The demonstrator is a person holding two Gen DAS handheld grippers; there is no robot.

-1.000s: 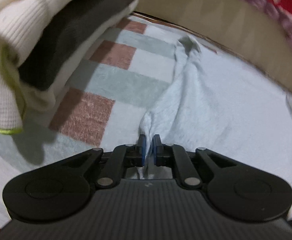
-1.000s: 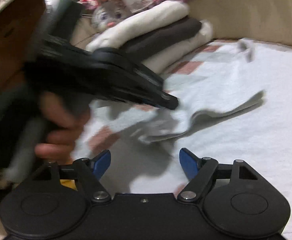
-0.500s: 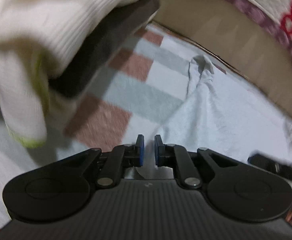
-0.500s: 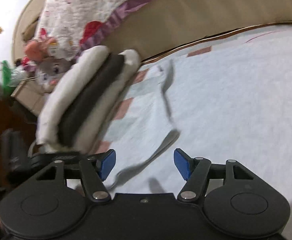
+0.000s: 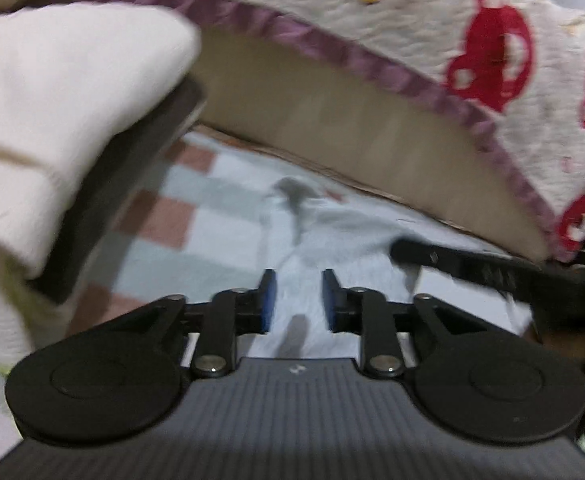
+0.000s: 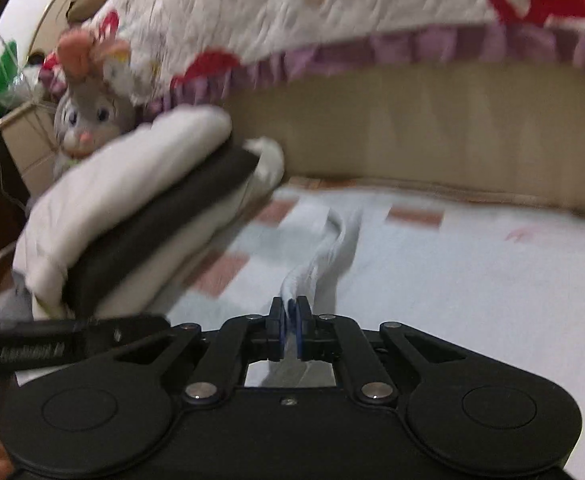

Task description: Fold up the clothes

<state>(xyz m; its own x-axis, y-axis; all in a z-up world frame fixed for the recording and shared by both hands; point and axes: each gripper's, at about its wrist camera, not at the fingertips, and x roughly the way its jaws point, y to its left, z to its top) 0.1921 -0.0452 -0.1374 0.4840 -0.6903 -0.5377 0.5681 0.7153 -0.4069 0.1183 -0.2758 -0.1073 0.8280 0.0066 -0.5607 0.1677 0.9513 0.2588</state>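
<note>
A white garment (image 6: 334, 240) lies bunched in a narrow ridge on the pale bed sheet (image 6: 472, 280). My right gripper (image 6: 290, 322) is shut on its near end, and the cloth rises between the blue pads. In the left wrist view the same garment (image 5: 332, 236) is spread below my left gripper (image 5: 298, 304), which is open with nothing between its pads. The right gripper (image 5: 402, 250) reaches in from the right, low over the cloth. A stack of folded clothes (image 5: 52, 120), cream over dark grey over white, sits close on the left (image 6: 132, 216).
A checked blanket (image 5: 180, 216) in pink, grey and white covers the bed under the stack. A beige padded panel (image 5: 332, 120) runs along the far side, with a red-patterned quilt (image 5: 412, 40) hanging over it. A plush rabbit (image 6: 88, 120) sits behind the stack.
My left gripper has let go of the white garment and opened. My right gripper, open before, has swung over and shut on the garment's near end.
</note>
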